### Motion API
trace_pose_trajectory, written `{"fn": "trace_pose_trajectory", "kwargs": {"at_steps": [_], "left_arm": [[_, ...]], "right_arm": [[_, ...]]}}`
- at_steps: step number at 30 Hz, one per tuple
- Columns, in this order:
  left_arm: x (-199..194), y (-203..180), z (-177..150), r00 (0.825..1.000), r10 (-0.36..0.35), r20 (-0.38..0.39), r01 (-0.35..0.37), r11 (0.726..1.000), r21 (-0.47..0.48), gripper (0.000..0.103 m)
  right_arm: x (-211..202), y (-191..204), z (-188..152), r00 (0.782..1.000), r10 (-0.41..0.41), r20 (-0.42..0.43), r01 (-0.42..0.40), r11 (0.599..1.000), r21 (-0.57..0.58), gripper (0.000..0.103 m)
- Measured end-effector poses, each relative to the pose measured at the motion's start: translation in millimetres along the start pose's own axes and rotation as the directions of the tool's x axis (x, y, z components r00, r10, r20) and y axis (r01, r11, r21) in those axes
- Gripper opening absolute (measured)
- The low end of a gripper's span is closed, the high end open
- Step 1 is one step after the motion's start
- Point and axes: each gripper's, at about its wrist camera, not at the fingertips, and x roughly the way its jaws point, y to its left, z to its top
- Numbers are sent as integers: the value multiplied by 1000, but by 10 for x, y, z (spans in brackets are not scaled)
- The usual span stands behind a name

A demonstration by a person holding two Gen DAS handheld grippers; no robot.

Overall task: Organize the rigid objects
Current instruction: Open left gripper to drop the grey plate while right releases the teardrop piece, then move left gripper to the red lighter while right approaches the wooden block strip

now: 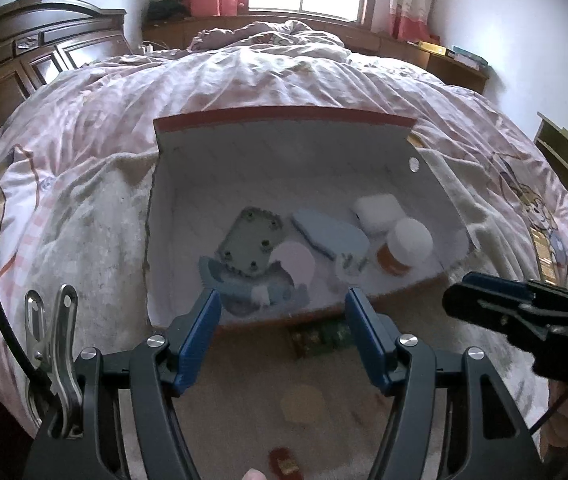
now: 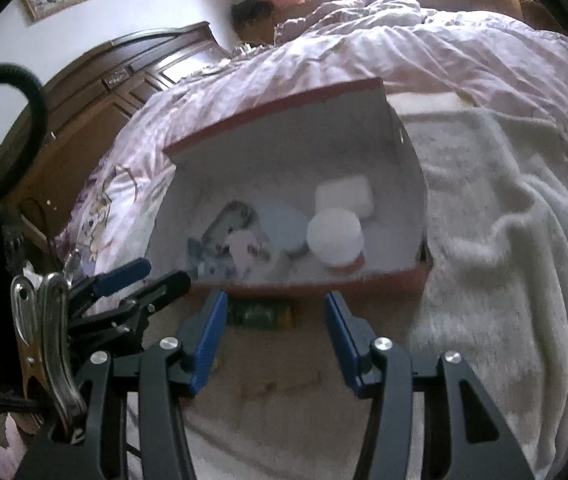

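An open box [image 1: 284,148] sits on a blanket [image 1: 95,216] spread over the bed [image 1: 243,80]. In the box, a flat plate [image 1: 249,242] lies at the left, an oval pad [image 1: 330,234] in the middle, and a jar [image 1: 404,246] at the right, with a block [image 1: 378,212] just behind the jar. A small packet [image 1: 320,338] lies before the box.

Open-jawed left gripper [image 1: 279,300] faces a box [image 1: 284,124] holding a white-lidded jar [image 1: 404,246].
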Motion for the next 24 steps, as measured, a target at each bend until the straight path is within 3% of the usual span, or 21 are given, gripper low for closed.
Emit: {"fn": "trace_pose_trajectory", "kwargs": {"at_steps": [16, 24], "left_arm": [[-87, 14, -486, 996, 16, -88, -14, 1000, 17, 66], [-121, 58, -712, 992, 3, -129, -1, 1000, 17, 66]], "right_arm": [[80, 82, -422, 989, -31, -147, 25, 999, -40, 53], [100, 51, -548, 982, -54, -180, 47, 998, -40, 53]]}}
